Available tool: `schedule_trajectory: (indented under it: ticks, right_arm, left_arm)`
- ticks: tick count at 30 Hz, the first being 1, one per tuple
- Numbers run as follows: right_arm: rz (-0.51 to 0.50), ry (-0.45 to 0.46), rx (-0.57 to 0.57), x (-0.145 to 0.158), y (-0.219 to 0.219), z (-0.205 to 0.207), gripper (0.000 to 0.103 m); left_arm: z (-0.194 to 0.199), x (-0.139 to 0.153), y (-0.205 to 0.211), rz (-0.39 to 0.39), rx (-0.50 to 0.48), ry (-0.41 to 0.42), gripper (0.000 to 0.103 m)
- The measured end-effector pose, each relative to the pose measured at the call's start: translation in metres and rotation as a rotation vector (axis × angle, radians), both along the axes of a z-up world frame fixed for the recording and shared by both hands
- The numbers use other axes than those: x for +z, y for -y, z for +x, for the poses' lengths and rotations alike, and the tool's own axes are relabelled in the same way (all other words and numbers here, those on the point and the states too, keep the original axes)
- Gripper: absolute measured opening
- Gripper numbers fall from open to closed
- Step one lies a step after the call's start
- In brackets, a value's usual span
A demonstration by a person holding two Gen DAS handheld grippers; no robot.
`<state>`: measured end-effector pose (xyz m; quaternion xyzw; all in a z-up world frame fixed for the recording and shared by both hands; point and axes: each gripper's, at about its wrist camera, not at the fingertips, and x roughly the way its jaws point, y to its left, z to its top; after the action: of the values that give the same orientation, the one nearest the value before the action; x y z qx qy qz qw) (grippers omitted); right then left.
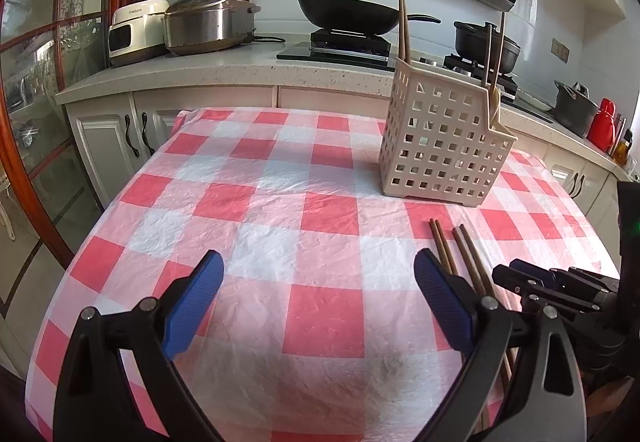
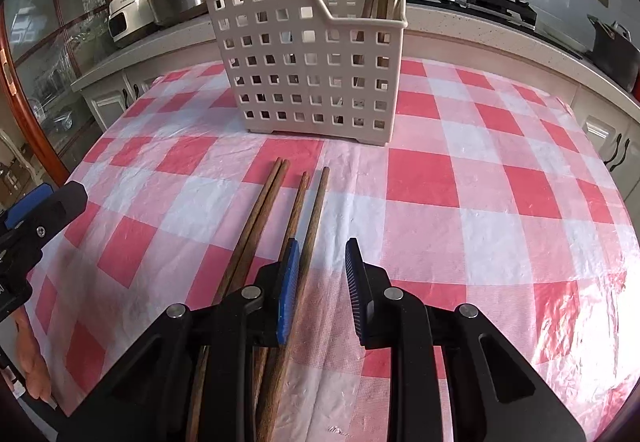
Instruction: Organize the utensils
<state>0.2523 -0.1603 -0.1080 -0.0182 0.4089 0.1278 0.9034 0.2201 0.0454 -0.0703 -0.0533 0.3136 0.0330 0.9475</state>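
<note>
Cream air fryer (image 1: 136,30) at countertop's left end: lettering seen, too small to read. Left gripper (image 1: 318,274) held wide open, empty. Perforated beige plastic utensil basket (image 2: 316,58) placed near tablecloth's far edge. Brown wooden chopsticks (image 2: 280,218) laid before basket. Right gripper (image 2: 322,262) narrowly parted; one chopstick lying between pads, grip not discernible.

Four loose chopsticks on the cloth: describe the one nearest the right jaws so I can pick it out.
Start at the white perforated utensil basket on the checked tablecloth; four brown chopsticks lie loose in front of it. Take the rightmost chopstick. It runs alongside the right gripper's left pad, apart from the touching pair farther left.
</note>
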Motion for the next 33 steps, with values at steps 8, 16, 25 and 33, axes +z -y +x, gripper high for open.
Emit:
schedule_trajectory:
  ticks: [8,16,25,33]
  right_arm:
    - [-0.047,-0.026,-0.014,-0.008,-0.008,0.006,0.024]
    - [-0.094,-0.021,-0.023,-0.010,-0.016,0.014,0.024]
    - [-0.027,-0.045,-0.049,-0.009,0.016,0.011,0.007]
    - [0.029,-0.047,-0.093,-0.011,0.054,0.006,0.007]
  left_arm:
    - [0.001,-0.008,-0.002,-0.005,-0.010,-0.019,0.093]
    - [0.001,-0.011,-0.003,0.001,-0.007,-0.032,0.093]
    - [0.007,-0.018,0.011,0.017,-0.031,-0.072,0.093]
    - [0.026,-0.022,0.041,-0.018,-0.127,-0.130,0.085]
